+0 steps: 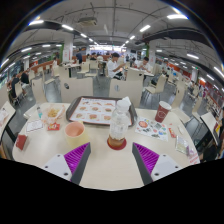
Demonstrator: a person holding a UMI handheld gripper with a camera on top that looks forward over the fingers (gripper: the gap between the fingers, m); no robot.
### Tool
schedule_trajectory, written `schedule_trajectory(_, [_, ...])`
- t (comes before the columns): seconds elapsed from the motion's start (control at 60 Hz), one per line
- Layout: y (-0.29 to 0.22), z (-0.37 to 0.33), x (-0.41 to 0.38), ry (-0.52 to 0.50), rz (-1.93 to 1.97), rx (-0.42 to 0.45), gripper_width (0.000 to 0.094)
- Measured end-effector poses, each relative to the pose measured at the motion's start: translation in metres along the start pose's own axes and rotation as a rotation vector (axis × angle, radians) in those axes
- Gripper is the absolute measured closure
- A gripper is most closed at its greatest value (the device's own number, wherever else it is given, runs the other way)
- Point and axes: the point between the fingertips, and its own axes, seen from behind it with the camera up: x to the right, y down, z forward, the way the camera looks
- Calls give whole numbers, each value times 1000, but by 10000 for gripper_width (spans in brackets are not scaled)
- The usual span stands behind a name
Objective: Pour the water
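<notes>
gripper view: your gripper (117, 160) is spread wide, holding nothing. water bottle (119, 124) stands upright at 12 o'clock, just ahead btwn the fingers, prob lined up for a grab. red cup (162, 110) at 2 o'clock looks like the pour target. bottle label not readable.

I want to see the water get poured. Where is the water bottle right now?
In the gripper view, the water bottle stands upright on the round table, just ahead of the open tool and centred between its fingers, with the tray behind it.
</notes>
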Motion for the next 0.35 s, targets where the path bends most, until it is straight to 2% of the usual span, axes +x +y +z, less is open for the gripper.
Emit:
schedule_trajectory(0.15, [9,-48,-14,37,-5,4,90])
schedule_trajectory(0.35, [17,-77,-25,51,22,-5,90])
